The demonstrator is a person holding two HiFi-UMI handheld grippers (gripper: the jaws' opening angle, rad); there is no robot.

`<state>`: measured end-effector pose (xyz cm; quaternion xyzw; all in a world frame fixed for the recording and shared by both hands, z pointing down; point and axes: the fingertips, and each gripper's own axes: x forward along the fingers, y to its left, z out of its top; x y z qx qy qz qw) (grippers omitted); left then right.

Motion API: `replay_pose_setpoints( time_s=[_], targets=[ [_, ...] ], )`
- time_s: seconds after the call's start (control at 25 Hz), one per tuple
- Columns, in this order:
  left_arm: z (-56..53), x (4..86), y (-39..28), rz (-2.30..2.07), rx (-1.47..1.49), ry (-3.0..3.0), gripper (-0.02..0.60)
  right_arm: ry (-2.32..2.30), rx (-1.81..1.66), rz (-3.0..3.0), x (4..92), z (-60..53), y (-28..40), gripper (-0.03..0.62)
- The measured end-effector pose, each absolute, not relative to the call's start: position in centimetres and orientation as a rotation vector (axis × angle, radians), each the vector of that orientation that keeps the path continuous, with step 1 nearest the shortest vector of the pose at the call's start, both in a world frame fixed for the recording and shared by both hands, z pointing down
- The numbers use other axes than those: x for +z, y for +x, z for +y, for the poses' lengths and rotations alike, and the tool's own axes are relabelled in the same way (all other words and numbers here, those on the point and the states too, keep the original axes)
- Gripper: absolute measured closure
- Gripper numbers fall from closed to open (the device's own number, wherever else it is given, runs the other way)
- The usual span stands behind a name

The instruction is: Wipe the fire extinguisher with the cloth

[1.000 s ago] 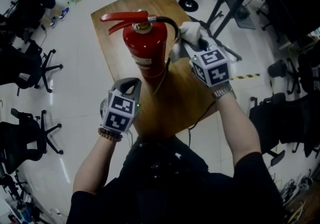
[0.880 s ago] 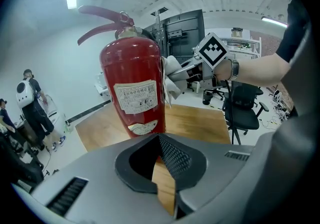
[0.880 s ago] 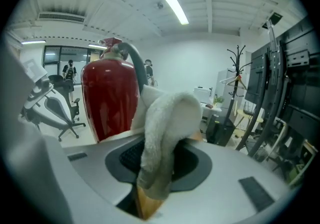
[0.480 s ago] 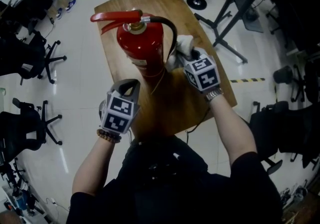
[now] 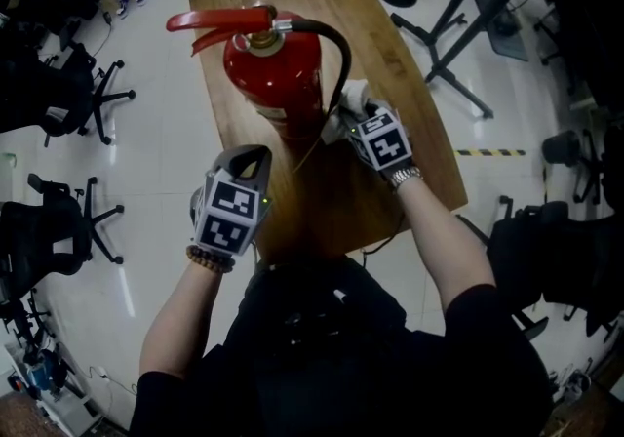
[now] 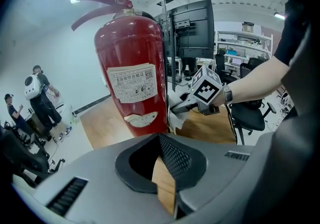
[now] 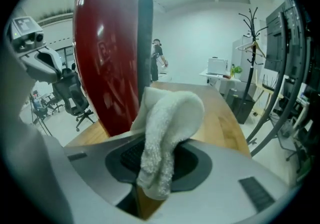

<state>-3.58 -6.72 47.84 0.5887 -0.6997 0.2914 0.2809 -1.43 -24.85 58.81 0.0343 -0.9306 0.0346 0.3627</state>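
A red fire extinguisher (image 5: 275, 74) with a black hose (image 5: 336, 45) stands upright on the wooden table (image 5: 390, 45). My right gripper (image 5: 351, 121) is shut on a white cloth (image 7: 165, 133) and holds it against the lower right side of the red cylinder (image 7: 105, 63). In the left gripper view the extinguisher (image 6: 132, 83) rises just ahead, with the cloth (image 6: 176, 113) and the right gripper (image 6: 187, 107) at its right flank. My left gripper (image 5: 255, 160) hangs shut and empty in front of the extinguisher's base, apart from it.
Office chairs (image 5: 58, 230) stand on the white floor left of the table. Black stand legs (image 5: 458, 16) spread at the right, beside a striped floor marking (image 5: 483, 152). People (image 6: 37, 93) stand in the far background.
My right gripper has slid the cloth down the extinguisher's right side, from near the top to its lower part. The left gripper has stayed in place.
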Motion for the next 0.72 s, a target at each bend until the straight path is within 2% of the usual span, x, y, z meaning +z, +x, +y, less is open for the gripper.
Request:
replay_pose_setpoints(
  time_s=[0.72],
  targets=[
    [-6.7,48.9,-4.5,-1.875,0.777,1.536,0.581,0.047,0.168,-2.216,67.7,-23.2,-0.8,0.474]
  ],
)
